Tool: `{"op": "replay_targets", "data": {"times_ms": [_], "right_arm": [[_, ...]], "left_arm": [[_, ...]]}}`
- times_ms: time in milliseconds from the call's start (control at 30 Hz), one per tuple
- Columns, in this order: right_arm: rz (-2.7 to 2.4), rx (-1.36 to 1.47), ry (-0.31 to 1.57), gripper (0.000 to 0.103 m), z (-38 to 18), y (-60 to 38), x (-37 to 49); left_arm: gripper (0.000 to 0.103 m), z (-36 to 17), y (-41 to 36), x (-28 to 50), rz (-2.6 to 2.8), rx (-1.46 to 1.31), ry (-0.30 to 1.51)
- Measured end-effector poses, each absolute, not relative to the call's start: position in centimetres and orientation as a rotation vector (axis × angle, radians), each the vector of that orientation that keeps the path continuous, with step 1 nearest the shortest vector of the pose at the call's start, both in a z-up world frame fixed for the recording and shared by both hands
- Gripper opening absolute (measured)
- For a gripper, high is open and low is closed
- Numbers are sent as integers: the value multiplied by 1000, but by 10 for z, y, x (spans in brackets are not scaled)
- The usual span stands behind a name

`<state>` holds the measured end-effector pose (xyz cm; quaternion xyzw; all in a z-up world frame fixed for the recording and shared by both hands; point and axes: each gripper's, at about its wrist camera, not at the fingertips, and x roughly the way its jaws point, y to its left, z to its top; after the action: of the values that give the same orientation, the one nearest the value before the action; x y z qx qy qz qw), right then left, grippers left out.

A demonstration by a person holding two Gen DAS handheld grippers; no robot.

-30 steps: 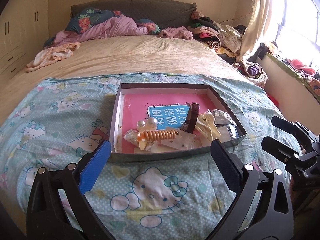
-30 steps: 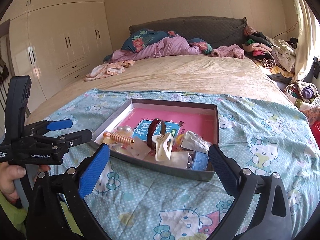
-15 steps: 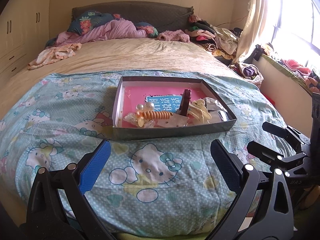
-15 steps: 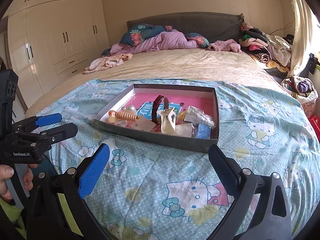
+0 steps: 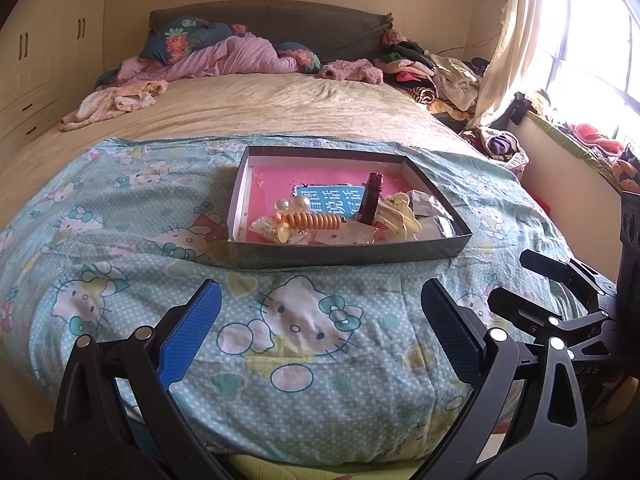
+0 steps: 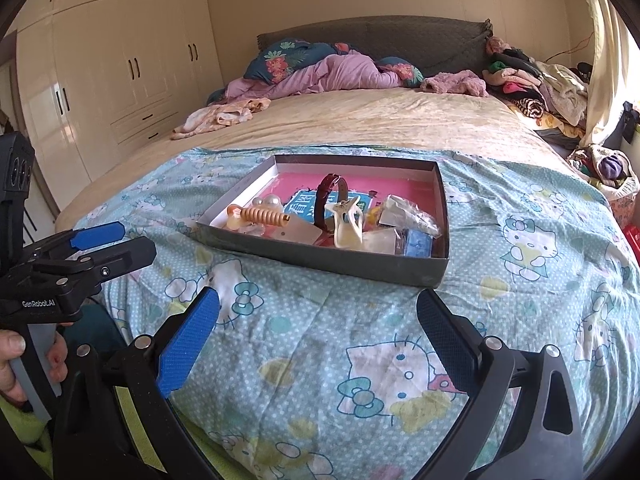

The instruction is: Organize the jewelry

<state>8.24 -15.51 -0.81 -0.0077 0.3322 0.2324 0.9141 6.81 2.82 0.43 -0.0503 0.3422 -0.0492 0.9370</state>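
The jaws of the left gripper (image 5: 320, 314) were wide apart and held nothing. The jaws of the right gripper (image 6: 318, 322) were wide apart too, with nothing between them. Both hung over the near edge of the blanket (image 5: 120, 240), which had cartoon cats on it.

The box (image 5: 348, 254) sat on the blanket, straight ahead of the left jaws and well past their tips. From the right jaws it sat ahead as well, a little to the left. It was a flat grey box with no lid and a pink floor.

All the jewelry lay inside the box, bunched up at the end near the jaws. A blue card (image 5: 328, 202) lay flat on the pink floor. An orange spiral clip (image 6: 260, 214) lay in the near left part, with two pearls (image 6: 268, 201) just behind it. A dark red watch (image 6: 326, 200) stood up on its edge in the middle. A cream claw clip (image 6: 348, 222) lay right beside the watch. Clear bags (image 6: 408, 214) and a small blue thing (image 6: 418, 242) lay in the near right corner.

The far half of the box showed only bare pink.

A hand (image 6: 16, 364) held the left gripper's handle.
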Motion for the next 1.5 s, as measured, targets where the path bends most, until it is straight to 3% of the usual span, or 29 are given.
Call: {"op": "replay_targets", "data": {"times_ms": [1500], "right_arm": [[483,-15,680,98,-6,-154,80]], "left_arm": [[93,4,30,63,-70,-88,705]]}}
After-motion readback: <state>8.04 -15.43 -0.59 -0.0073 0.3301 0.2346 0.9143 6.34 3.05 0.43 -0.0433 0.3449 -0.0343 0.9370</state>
